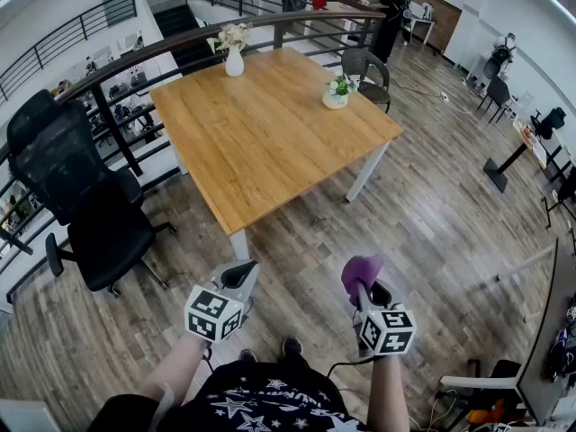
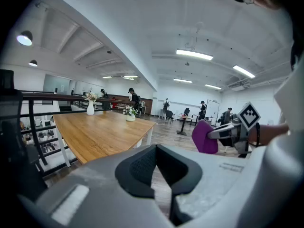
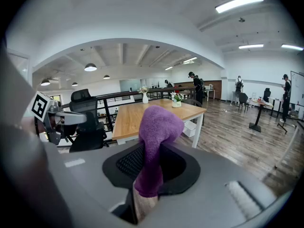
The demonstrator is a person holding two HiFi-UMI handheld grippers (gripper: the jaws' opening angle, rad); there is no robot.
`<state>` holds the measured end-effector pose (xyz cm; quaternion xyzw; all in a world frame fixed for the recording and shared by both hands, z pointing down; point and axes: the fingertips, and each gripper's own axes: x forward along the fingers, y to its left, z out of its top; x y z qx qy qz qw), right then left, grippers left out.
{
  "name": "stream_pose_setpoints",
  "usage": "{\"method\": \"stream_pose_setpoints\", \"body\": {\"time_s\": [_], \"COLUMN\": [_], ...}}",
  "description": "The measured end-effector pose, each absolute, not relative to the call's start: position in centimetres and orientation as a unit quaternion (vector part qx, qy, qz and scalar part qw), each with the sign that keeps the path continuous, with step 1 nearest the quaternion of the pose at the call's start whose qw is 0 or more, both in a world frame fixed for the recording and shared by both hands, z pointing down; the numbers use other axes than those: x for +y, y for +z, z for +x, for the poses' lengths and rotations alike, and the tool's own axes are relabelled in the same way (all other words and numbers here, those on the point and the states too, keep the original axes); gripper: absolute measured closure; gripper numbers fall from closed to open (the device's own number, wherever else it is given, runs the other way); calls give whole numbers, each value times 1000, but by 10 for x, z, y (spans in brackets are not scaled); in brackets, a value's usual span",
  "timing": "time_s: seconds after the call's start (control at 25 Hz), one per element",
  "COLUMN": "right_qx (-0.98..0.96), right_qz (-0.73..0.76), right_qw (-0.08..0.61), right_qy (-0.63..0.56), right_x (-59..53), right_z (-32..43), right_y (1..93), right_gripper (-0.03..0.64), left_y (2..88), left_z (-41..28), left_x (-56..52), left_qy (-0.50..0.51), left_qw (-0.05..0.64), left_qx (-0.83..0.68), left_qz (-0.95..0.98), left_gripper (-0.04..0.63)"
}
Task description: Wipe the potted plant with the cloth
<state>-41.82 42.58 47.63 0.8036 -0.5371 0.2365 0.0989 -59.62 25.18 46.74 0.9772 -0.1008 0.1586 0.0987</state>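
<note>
The right gripper [image 3: 149,167] has its fingers [image 3: 124,163] clamped on the purple cloth [image 3: 156,127]. They grip its lower part, so the free upper end flops forward past the fingertips as a soft rounded pad. Held that way, the pad looks meant to meet the leaves while the hard fingers stay behind it. The left gripper [image 2: 159,167] carries nothing, its fingers [image 2: 137,167] closed together on air, which I judge leaves it free to steady the pot later. Both grippers hang off the near corner of the counter [image 1: 270,142], well short of it, so wiping has not begun and the approach comes first. The potted plant [image 1: 337,91], small and green with pale blooms in a light pot, stands on the counter close to its far right edge. It is well apart from a white vase [image 1: 234,59] of flowers at the counter's far corner. The counter is a warm wood-grain top on white legs, smooth and matte. A black office chair [image 1: 81,196] sits off the counter's left side, and a dark railing [image 1: 117,61] curves behind its left and far edges. A wicker chair [image 1: 364,64] is drawn up at the far side just behind the plant. Grey-brown plank floor [image 1: 432,223] spreads to the counter's right, where people stand in the distance among other desks.
</note>
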Motion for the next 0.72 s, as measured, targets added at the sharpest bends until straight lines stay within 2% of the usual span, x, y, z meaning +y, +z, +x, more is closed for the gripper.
{"method": "stream_pose_setpoints", "body": {"time_s": [0.72], "right_qx": [-559], "right_qz": [784], "right_qw": [108], "right_qy": [248], "right_x": [407], "right_z": [-421], "right_y": [495], "right_gripper": [538], "left_y": [483], "left_z": [-562], "left_x": [250], "left_qy": [171], "left_qw": [98], "left_qx": [-90], "left_qz": [976], "left_gripper": [594]}}
